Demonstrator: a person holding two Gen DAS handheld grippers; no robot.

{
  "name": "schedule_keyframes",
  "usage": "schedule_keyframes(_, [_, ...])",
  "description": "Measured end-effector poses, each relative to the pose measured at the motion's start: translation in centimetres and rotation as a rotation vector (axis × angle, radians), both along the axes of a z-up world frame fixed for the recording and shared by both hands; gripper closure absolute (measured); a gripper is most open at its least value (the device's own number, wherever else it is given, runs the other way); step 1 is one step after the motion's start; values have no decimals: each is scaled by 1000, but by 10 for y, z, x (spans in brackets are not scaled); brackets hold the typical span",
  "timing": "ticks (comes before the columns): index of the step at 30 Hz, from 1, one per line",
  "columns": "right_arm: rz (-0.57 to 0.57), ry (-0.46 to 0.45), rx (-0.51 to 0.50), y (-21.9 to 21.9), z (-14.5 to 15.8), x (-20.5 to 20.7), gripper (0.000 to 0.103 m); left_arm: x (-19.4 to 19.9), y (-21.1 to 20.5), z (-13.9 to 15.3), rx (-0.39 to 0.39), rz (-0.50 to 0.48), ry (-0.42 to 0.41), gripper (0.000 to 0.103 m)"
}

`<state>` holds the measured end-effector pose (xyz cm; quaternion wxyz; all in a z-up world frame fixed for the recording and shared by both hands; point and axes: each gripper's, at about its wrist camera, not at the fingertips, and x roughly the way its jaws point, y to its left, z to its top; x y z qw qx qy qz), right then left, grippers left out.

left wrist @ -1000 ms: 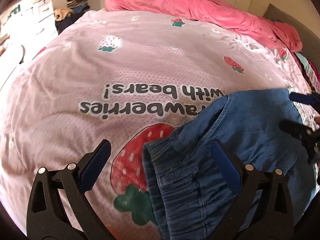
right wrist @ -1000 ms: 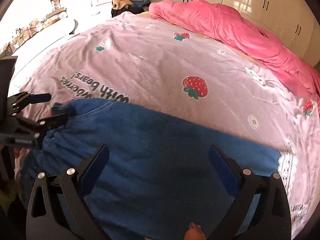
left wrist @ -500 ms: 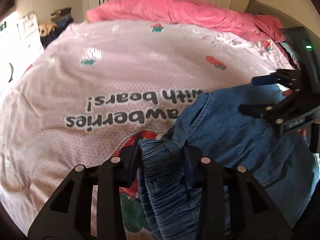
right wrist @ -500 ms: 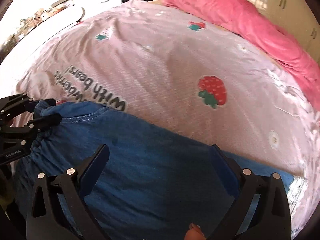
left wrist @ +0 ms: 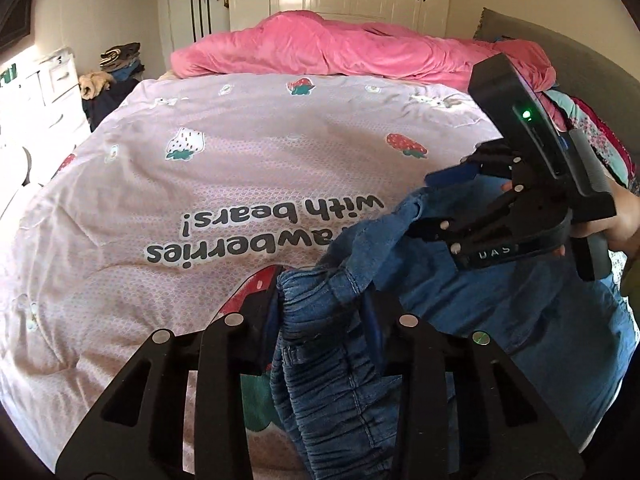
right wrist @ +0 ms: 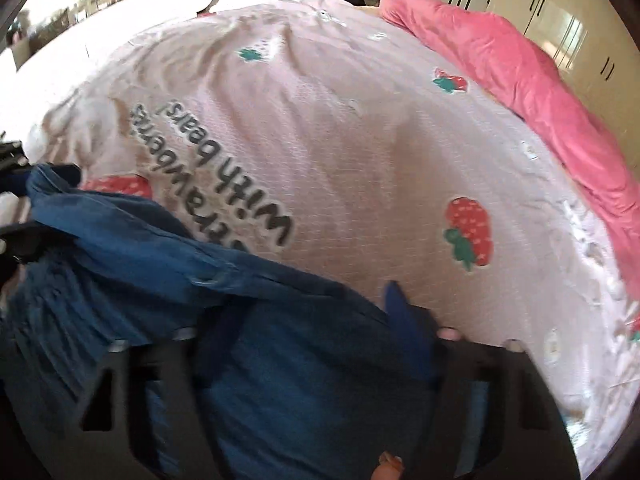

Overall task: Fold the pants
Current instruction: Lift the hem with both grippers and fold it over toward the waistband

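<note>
Bedroom setup, with a big bed (left wrist: 224, 184) under a pink strawberry-print quilt that reads "with bears!", white wardrobes at the back and a rumpled pink duvet (left wrist: 352, 50) piled along the far edge. Blue denim pants (left wrist: 520, 332) lie on the near side of the quilt, elastic waistband end bunched toward the left. The left gripper (left wrist: 320, 320) has its jaws clamped on the gathered waistband, a ridge of denim pinched up between them. The right gripper (right wrist: 316, 312) is further along the top edge, jaws closing, with denim between them; its view is too blurry to say whether the pads are biting yet, and in the left view the edge of the cloth sits right at its tips. I'd say the step is getting both grips set before lifting to fold. To do it well I'd make sure the right side catches both layers of the edge, not just the top one, and lift both ends level so the fabric doesn't twist. Nothing much blocks the way: the quilt ahead is open, and the duvet and the clothes pile (left wrist: 116, 60) off the far left corner of the bed are well apart from the pants. Only snag risk is the soft quilt getting pinched along with the denim.
</note>
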<state>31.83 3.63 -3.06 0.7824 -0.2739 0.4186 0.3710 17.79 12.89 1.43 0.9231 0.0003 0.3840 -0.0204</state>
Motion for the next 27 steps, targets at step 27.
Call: schedule_keyframes(27, [-186,-22,446,-118,52,-176,91,-77,-22,30,-33,-7,-143,74])
